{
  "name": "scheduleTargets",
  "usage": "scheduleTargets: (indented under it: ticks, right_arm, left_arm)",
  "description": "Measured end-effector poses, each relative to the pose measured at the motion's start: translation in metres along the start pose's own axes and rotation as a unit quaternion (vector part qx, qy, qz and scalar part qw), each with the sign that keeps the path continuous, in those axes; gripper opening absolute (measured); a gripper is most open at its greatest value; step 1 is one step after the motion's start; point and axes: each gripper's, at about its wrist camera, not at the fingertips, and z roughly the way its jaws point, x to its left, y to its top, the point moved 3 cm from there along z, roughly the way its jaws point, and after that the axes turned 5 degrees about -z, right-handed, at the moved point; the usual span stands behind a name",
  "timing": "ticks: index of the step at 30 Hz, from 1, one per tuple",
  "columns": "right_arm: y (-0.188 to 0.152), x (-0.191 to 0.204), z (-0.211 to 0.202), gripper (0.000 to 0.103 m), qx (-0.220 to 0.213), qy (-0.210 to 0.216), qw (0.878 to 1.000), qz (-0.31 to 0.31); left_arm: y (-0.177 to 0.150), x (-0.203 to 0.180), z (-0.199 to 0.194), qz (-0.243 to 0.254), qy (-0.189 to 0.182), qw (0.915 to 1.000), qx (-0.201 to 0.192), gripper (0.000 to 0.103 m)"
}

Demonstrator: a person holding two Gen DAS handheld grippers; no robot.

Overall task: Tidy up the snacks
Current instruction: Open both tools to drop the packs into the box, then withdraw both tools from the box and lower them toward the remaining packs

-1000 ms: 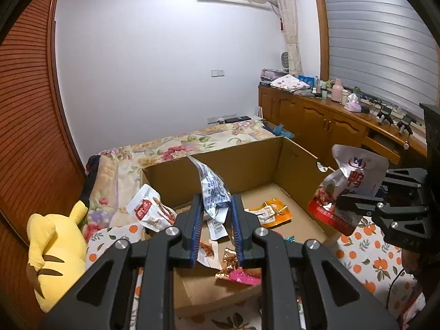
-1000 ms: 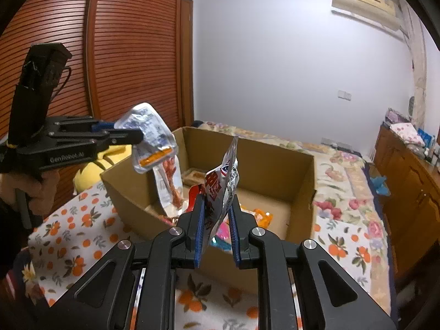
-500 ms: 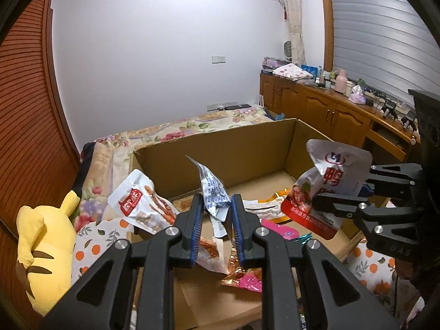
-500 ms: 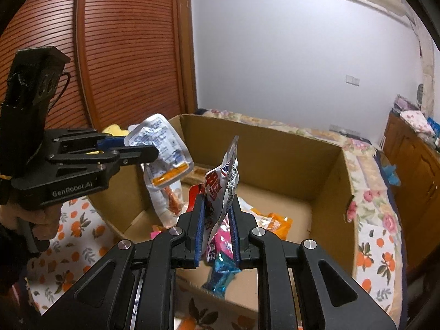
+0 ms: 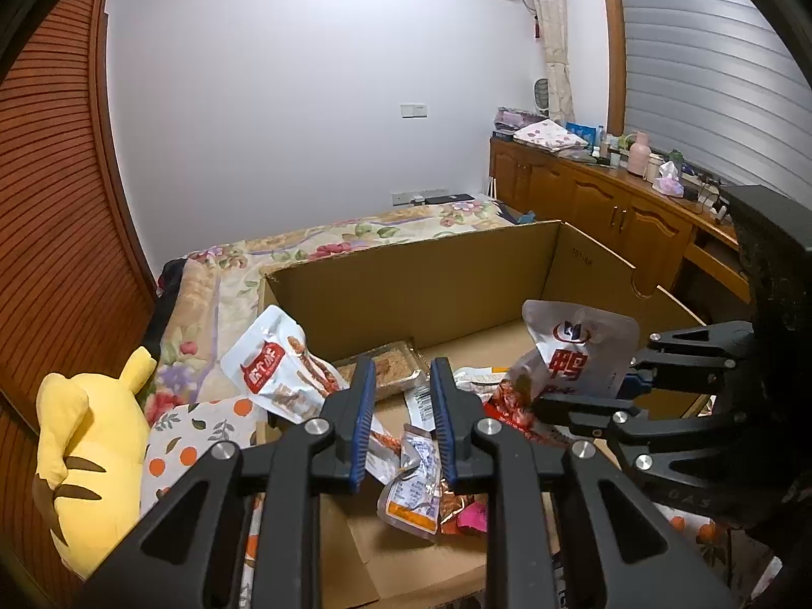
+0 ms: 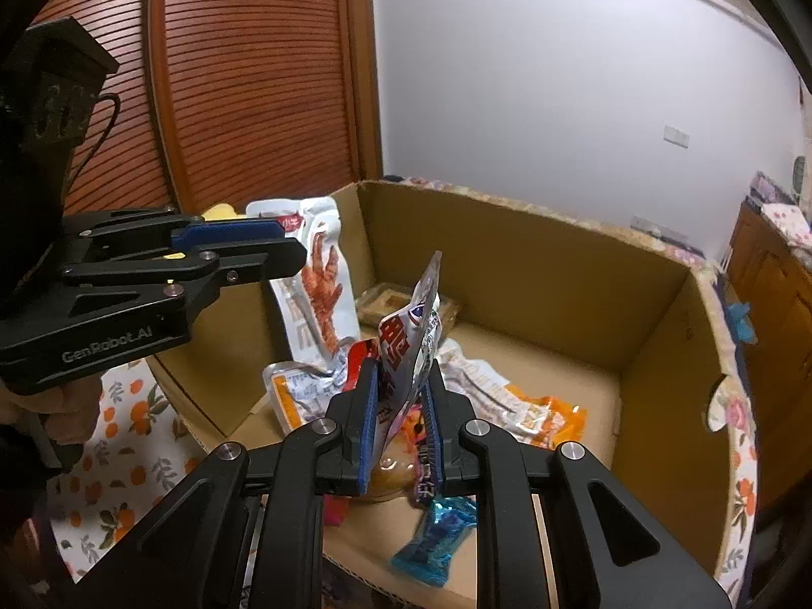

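Left packet dropped into the box; right pouch next.
Since the earlier frames the left hand-held gripper has let go: its jaws stand apart and empty, and its white packet lies below them among the snacks at lower centre. The right hand-held gripper is clenched on the red-and-white pouch, low over the box. Several snacks are already in; this pouch is not yet released.

Both claws are matte black plastic with blue ribbed pads and silver screw heads. The left claw carries white "GenRobot.AI" lettering, a black cable, and a bare-skinned hand.
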Motion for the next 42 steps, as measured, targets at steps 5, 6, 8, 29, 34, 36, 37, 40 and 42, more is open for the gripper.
scheduleTargets:
  ticks: [5,6,8,29,34,36,37,40,42]
  right_arm:
    - [-0.001,-0.002,0.001,0.016,0.002,0.003,1.0,0.009]
    - [-0.001,-0.004,0.0,0.019,0.001,0.003,1.0,0.012]
    - [0.0,-0.006,0.0,0.02,-0.001,0.001,1.0,0.015]
    - [-0.012,0.003,-0.061,0.03,-0.032,-0.023,0.999,0.01]
    - [-0.02,0.015,-0.077,0.034,-0.036,-0.026,0.999,0.008]
    - [-0.023,0.02,-0.082,0.034,-0.037,-0.028,0.999,0.008]
    - [-0.024,0.022,-0.085,0.034,-0.037,-0.029,0.999,0.008]
    - [-0.028,0.028,-0.094,0.035,-0.04,-0.03,0.999,0.007]
    - [-0.03,0.032,-0.098,0.036,-0.041,-0.031,0.999,0.007]
  left_arm:
    - [-0.002,0.004,-0.004,-0.004,0.002,1.0,-0.001,0.021]
    - [-0.003,0.004,-0.005,-0.004,0.002,1.0,-0.001,0.021]
    - [-0.005,0.002,-0.008,-0.003,0.004,1.0,0.001,0.021]
    - [-0.02,-0.017,-0.061,-0.002,0.004,0.9999,-0.015,0.038]
    - [-0.028,-0.018,-0.078,-0.005,0.009,0.9998,-0.018,0.043]
    - [-0.032,-0.018,-0.086,-0.005,0.008,0.9997,-0.022,0.046]
    - [-0.033,-0.018,-0.089,-0.006,0.009,0.9997,-0.023,0.047]
    - [-0.038,-0.018,-0.097,-0.011,0.009,0.9997,-0.022,0.056]
    - [-0.041,-0.02,-0.1,-0.012,0.005,0.9997,-0.022,0.063]
